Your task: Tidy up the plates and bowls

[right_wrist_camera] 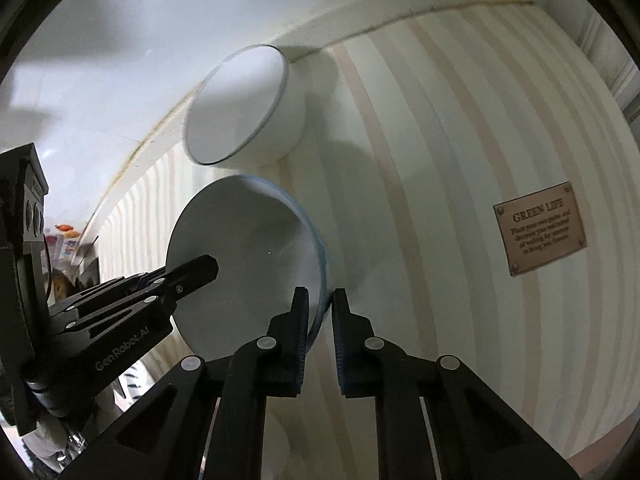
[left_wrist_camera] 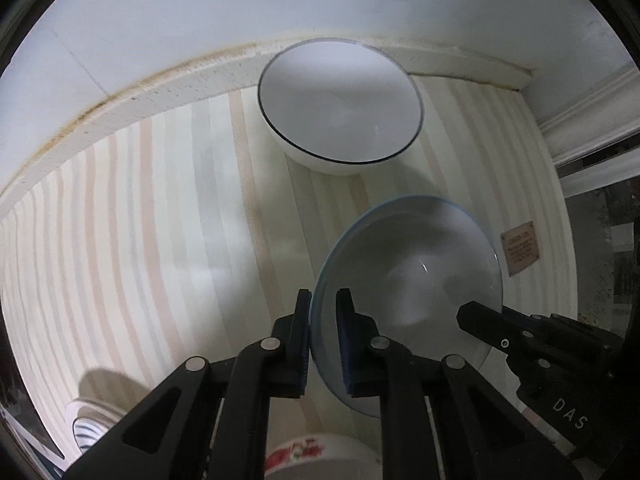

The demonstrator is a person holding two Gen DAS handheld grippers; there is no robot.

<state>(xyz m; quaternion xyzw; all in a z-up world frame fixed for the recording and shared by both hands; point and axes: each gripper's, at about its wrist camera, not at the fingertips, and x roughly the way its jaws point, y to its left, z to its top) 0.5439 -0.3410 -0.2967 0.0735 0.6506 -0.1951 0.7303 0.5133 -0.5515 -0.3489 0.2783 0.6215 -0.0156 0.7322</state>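
A white bowl with a pale blue rim (left_wrist_camera: 412, 268) is held between both grippers above the striped cloth. My left gripper (left_wrist_camera: 324, 300) is shut on its left rim. My right gripper (right_wrist_camera: 320, 298) is shut on its opposite rim; the same bowl shows in the right wrist view (right_wrist_camera: 248, 252). A second white bowl with a dark rim (left_wrist_camera: 340, 100) sits on the cloth near the back wall, beyond the held bowl; it also shows in the right wrist view (right_wrist_camera: 236, 108).
The table has a pastel striped cloth (left_wrist_camera: 160, 220) with a brown "GREEN LIFE" label (right_wrist_camera: 540, 228). A white wall (left_wrist_camera: 200, 12) runs behind. A red-patterned dish (left_wrist_camera: 304, 456) and a striped dish (left_wrist_camera: 88, 432) lie near the front edge.
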